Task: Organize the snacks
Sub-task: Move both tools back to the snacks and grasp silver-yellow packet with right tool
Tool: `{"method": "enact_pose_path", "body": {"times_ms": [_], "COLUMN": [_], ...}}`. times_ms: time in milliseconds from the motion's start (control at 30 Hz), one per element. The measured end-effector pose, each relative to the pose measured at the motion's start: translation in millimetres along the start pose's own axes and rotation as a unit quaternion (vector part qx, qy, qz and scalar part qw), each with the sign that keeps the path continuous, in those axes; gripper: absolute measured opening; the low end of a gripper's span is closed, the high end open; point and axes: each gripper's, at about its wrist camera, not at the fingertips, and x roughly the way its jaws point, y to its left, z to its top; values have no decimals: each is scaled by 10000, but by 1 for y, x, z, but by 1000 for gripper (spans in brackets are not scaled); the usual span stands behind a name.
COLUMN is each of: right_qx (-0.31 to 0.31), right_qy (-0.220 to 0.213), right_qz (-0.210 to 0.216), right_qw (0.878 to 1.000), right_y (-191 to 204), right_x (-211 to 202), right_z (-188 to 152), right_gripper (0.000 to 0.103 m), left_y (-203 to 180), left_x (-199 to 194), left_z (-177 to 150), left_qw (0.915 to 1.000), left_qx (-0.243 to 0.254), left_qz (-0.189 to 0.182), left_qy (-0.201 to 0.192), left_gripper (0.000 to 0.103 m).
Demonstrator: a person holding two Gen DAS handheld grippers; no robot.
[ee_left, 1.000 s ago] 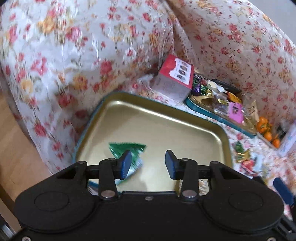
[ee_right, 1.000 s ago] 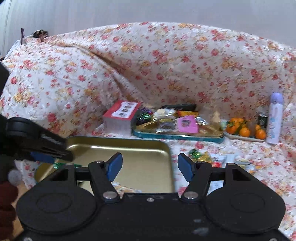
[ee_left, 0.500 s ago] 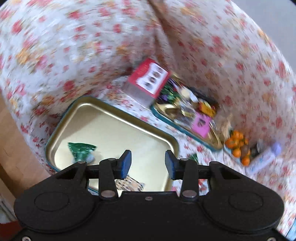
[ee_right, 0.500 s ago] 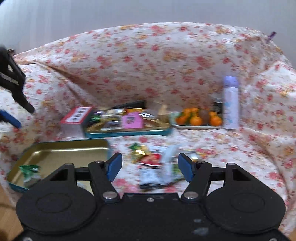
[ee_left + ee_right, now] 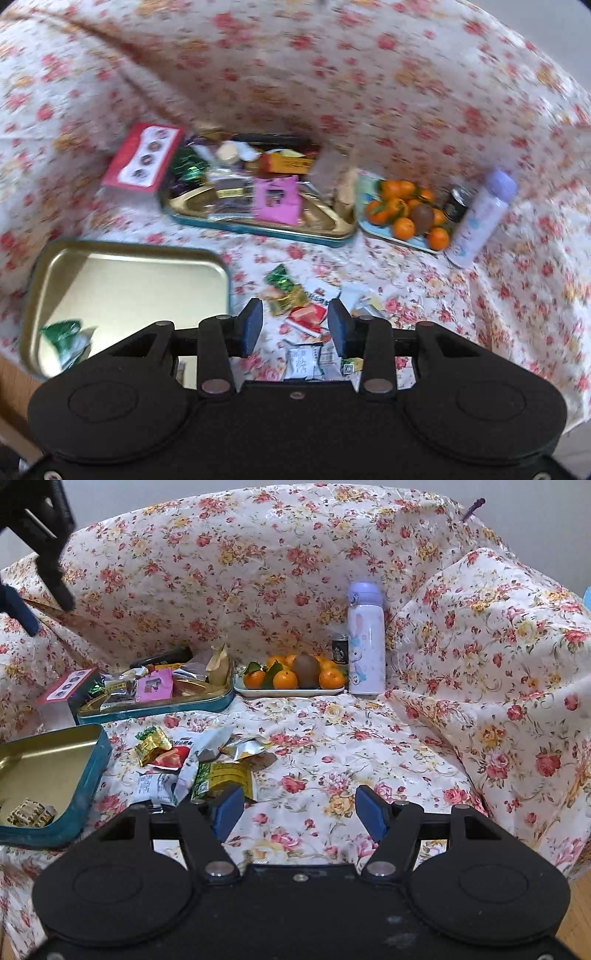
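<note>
The left gripper (image 5: 294,326) is seen above a loose pile of crinkled snack packets (image 5: 300,311) on the flowered sofa cover (image 5: 406,92); its jaws are closing, with nothing pinched between them. The right gripper (image 5: 301,814) is held spread over bare cover, with nothing gripped, the packets lying at its 10 o'clock. A gold-lined, teal-walled rectangular tin tray (image 5: 122,273) lies at 9 o'clock from the pile, and 1 green foil packet (image 5: 64,338) is seen in its near corner. At the pile's 12 o'clock, a second teal tin (image 5: 325,236) is filled with mixed snacks.
</note>
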Motion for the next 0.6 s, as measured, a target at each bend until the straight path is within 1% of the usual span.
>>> {"method": "enact_pose_path", "body": {"times_ms": [67,167,233,267,333,400,433,467,600], "right_qx": [23,90,155,193,269,289,290,312,526], "right_qy": [5,62,147,183,260,314,343,372,559], "right_qz": [90,294,453,518,637,650,638,623,550], "right_qw": [10000,9995,9987,9983,9973,9970,9970,9969,9955], "right_y": [1,5,8,9,11,12,12,11,0], "right_x": [4,16,25,28,34,38,40,42,49], "right_z": [2,6,9,10,11,11,10,9,3], "right_gripper": [69,69,69,69,69,68,68,68,68], "left_y": [-5,-9,-14,-16,-20,-20,-19,-16,-7], "left_x": [6,16,20,21,21,22,23,25,39], "left_z": [-9,-23,-36,-42,-56,-71,-78,-84,-105], "left_qw": [9997,9987,9969,9954,9910,9878,9868,9875,9908], "left_qx": [223,453,735,880,1202,1306,1342,1285,1125], "left_qz": [-69,-205,-179,-177,-59,42,70,38,-84], "left_qy": [-113,-145,-237,-329,-577,-842,-903,-916,-745], "left_gripper": [46,46,46,46,46,46,46,46,46]}}
